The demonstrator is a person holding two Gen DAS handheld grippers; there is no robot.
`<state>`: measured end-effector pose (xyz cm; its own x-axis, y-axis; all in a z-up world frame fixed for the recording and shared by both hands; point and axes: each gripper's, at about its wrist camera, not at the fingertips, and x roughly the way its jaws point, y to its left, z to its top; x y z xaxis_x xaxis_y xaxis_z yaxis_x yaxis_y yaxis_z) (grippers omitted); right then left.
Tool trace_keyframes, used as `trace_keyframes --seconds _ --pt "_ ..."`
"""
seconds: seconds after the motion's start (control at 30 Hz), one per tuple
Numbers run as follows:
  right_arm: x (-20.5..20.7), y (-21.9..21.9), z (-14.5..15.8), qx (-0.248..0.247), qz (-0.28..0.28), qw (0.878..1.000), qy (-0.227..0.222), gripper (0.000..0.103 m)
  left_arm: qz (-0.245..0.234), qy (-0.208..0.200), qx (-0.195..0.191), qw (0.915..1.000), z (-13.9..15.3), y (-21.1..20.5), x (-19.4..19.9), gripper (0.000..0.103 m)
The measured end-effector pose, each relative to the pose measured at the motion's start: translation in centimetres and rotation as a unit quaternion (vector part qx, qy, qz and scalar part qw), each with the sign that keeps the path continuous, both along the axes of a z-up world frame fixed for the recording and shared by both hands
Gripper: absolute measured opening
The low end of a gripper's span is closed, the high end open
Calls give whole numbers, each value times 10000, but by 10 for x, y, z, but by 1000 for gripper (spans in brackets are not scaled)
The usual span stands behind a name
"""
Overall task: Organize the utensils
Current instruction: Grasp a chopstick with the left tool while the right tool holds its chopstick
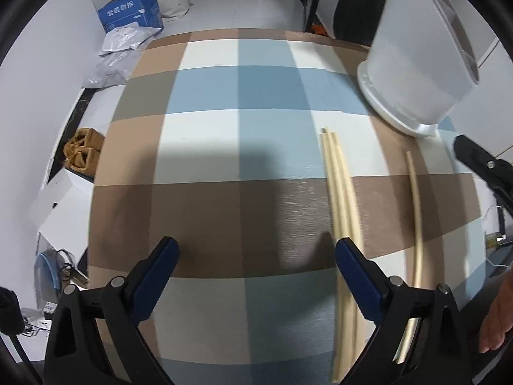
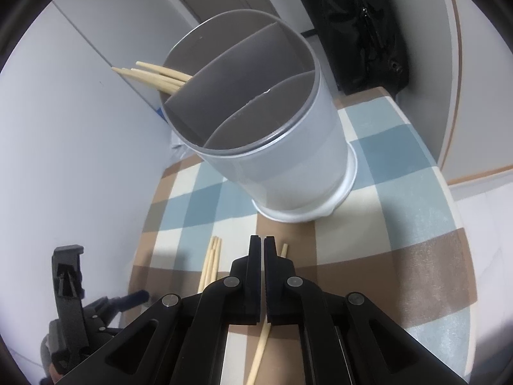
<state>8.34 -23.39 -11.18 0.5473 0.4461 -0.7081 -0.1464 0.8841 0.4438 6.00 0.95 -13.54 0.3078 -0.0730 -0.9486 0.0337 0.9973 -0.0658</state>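
your left gripper [image 1: 256, 250] is wide open w/ nothing held, right gripper [image 2: 264, 243] closed on nothing; chopsticks [image 1: 340, 186] by the holder [image 2: 288, 147] are light, stiff, slippery, so pinch mid-shaft.

Domestic room: checked tablecloth [image 1: 224, 147] under the tongs; cardboard box [image 1: 133, 11], bags [image 1: 121, 40] on tiled floor beyond.

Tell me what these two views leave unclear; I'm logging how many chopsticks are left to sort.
- Loose chopstick bundle: left wrist view, motion blur and the left gripper finger hide its count.
- Single chopstick: right wrist view, the closed right gripper covers its middle; contact is unclear.
- Holder: chopsticks in its far compartment are hidden below the divider.
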Motion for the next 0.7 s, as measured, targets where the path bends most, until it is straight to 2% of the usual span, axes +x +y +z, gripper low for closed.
trace_keyframes --seconds 0.1,0.2,0.3,0.37,0.5,0.7 --pt "0 3 2 -163 10 9999 -52 3 62 53 -33 10000 -4 2 2 95" --pt "0 3 2 -183 40 9998 -50 3 -18 -84 -304 9995 3 -4 2 95" --pt "2 4 2 -190 53 9998 -34 6 -219 -120 97 9996 -1 -16 3 95" --pt "3 3 1 -222 46 9997 -24 7 -180 21 -55 9998 -7 -18 6 95" --pt "5 2 -2 -255 47 9997 37 9 -244 28 152 9996 -9 -22 12 95" --pt "7 -3 -4 -215 6 9997 111 10 -144 74 199 9997 -11 -21 24 95"
